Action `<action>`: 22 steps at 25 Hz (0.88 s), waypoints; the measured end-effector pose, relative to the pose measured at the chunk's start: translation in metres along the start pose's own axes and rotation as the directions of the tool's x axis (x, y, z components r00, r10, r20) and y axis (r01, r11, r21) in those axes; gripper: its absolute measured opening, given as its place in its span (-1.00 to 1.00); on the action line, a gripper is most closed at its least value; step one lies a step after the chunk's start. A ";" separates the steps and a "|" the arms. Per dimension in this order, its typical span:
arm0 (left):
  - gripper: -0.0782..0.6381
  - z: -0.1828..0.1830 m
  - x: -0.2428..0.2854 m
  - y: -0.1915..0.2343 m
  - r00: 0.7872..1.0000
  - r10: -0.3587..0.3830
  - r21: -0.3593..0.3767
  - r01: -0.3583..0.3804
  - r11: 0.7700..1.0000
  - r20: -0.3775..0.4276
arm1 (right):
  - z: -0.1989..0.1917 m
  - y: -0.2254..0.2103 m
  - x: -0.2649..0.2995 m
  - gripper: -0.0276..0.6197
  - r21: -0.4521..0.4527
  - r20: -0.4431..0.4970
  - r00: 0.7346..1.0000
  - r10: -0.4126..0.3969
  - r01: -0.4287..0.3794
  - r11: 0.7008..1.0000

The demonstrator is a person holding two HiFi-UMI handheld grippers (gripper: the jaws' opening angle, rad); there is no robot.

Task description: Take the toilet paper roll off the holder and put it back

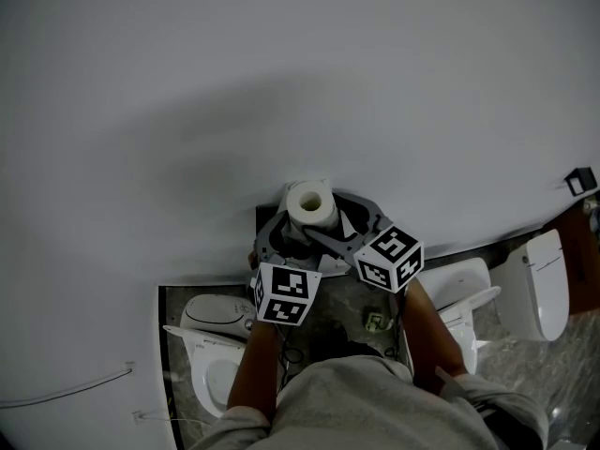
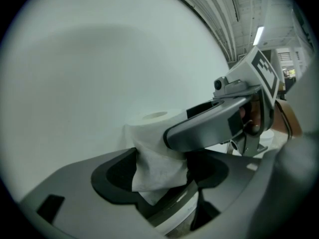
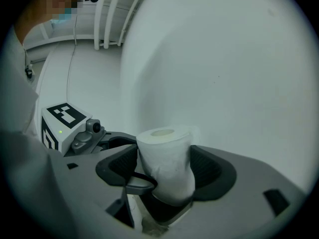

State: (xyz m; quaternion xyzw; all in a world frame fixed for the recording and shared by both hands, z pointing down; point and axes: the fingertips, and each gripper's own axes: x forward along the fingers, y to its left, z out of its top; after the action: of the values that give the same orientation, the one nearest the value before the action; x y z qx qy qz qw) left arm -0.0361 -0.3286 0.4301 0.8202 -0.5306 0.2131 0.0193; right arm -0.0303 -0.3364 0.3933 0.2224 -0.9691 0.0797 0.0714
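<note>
A white toilet paper roll [image 1: 310,204] stands upright against the pale wall [image 1: 281,82]. My right gripper [image 3: 165,176] is shut on the toilet paper roll [image 3: 165,161], whose lower part is pinched between both dark pads. My left gripper [image 2: 164,180] is open, and its jaws stand wide on either side of the toilet paper roll [image 2: 152,148], from which a loose sheet hangs. One grey finger [image 2: 209,126] of the right gripper crosses in front of the roll there. In the head view the left gripper [image 1: 277,234] and right gripper [image 1: 330,225] meet under the roll. No holder can be made out.
Below on the tiled floor stand white toilets, one at the left [image 1: 217,347], one at the right [image 1: 461,289] and a third [image 1: 541,284] farther right. A small black box [image 1: 580,180] sits on the wall. The person's forearms and lap fill the bottom centre.
</note>
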 end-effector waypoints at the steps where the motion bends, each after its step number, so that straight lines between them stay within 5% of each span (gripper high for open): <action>1: 0.09 0.000 0.000 0.000 1.000 0.004 0.002 -0.004 1.000 -0.001 | -0.001 -0.001 0.000 0.03 -0.011 -0.004 1.000 -0.003 0.003 1.000; 13: 0.08 -0.001 -0.001 0.002 1.000 0.011 0.024 -0.011 1.000 0.001 | -0.001 -0.002 0.000 0.03 -0.049 0.000 0.999 -0.033 0.033 0.998; 22: 0.08 0.023 -0.025 -0.010 0.995 0.026 0.081 -0.034 0.996 0.097 | 0.021 0.018 -0.023 0.03 -0.131 0.081 0.995 -0.063 0.073 0.989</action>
State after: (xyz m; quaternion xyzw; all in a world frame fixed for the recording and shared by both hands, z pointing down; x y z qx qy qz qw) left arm -0.0288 -0.3089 0.4021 0.8214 -0.5339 0.1956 -0.0434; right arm -0.0199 -0.3146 0.3664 0.2530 -0.9661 0.0032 0.0517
